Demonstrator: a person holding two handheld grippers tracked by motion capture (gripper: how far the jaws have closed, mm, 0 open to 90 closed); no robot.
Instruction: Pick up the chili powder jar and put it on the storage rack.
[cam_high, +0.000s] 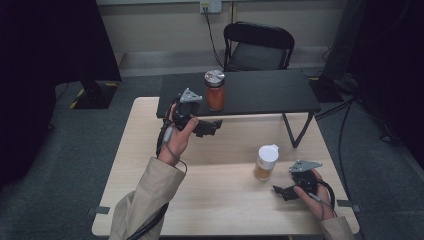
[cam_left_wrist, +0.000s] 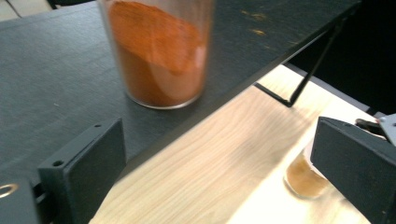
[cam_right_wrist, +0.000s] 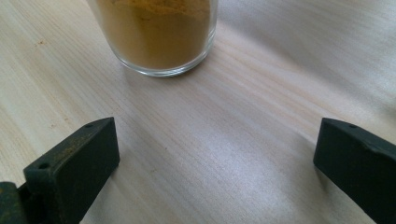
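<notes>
A glass jar of red-orange powder (cam_high: 215, 91) with a silver lid stands on the black raised shelf (cam_high: 265, 92). My left gripper (cam_high: 212, 128) hovers just in front of the shelf edge below that jar, open and holding nothing. In the left gripper view the red-orange jar (cam_left_wrist: 159, 51) sits close ahead, above the wide-apart jaws of the left gripper (cam_left_wrist: 219, 172). A white-lidded jar of yellow-brown powder (cam_high: 265, 162) stands on the wooden table (cam_high: 220, 200). My right gripper (cam_high: 279, 191) rests low just right of it, open. The yellow-brown jar (cam_right_wrist: 156, 32) is a short way ahead of the right gripper (cam_right_wrist: 217, 163).
The shelf stands on thin black legs (cam_high: 297, 130) over the table's far half. A black folding chair (cam_high: 257, 47) is behind it. The yellow-brown jar (cam_left_wrist: 301, 177) is partly hidden behind one jaw in the left gripper view. Cables trail from both grippers.
</notes>
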